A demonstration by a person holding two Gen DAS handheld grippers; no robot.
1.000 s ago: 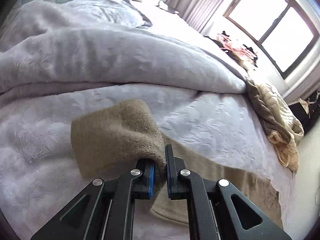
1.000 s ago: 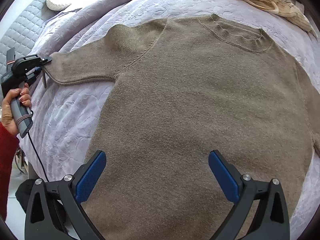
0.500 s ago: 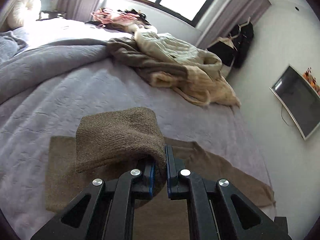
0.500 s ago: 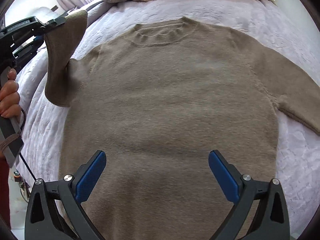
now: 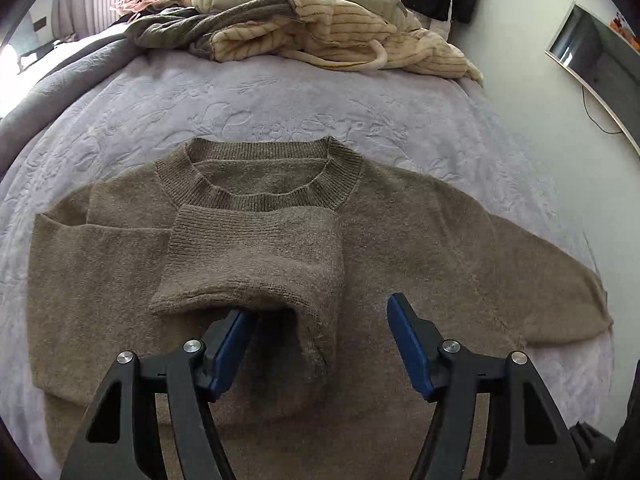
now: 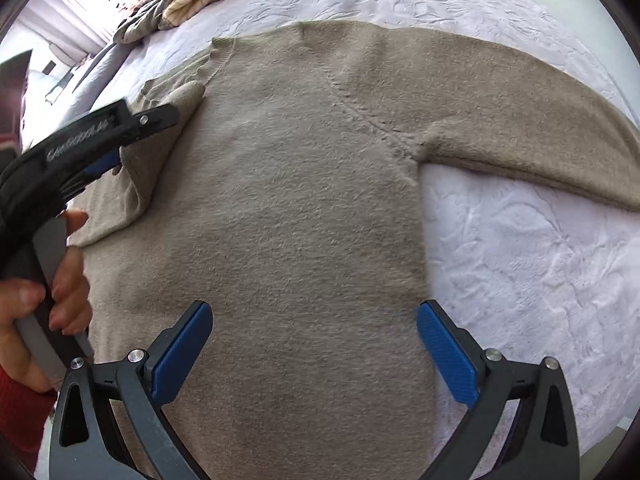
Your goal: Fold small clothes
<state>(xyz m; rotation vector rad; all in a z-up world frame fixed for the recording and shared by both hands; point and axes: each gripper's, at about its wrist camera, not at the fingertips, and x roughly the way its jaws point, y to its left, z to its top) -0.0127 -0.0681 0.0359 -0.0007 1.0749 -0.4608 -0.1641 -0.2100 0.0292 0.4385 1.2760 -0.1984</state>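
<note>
Releasing now: my left gripper (image 5: 320, 344) jaws opening, taupe knit sleeve cuff (image 5: 256, 264) draped over one blue pad, no longer pinched as second ago. Means left sleeve now folded across chest of taupe knit crew-neck sweater (image 5: 400, 248), lying flat on lavender embossed bedspread (image 5: 280, 108). My right gripper (image 6: 316, 348) wide open, holding nothing, hovering over sweater body. Right sleeve (image 6: 520, 128) not folded yet, my likely next job. Count: one sweater, two grippers, one heap of cream and olive clothes (image 5: 320, 24) beyond.
</note>
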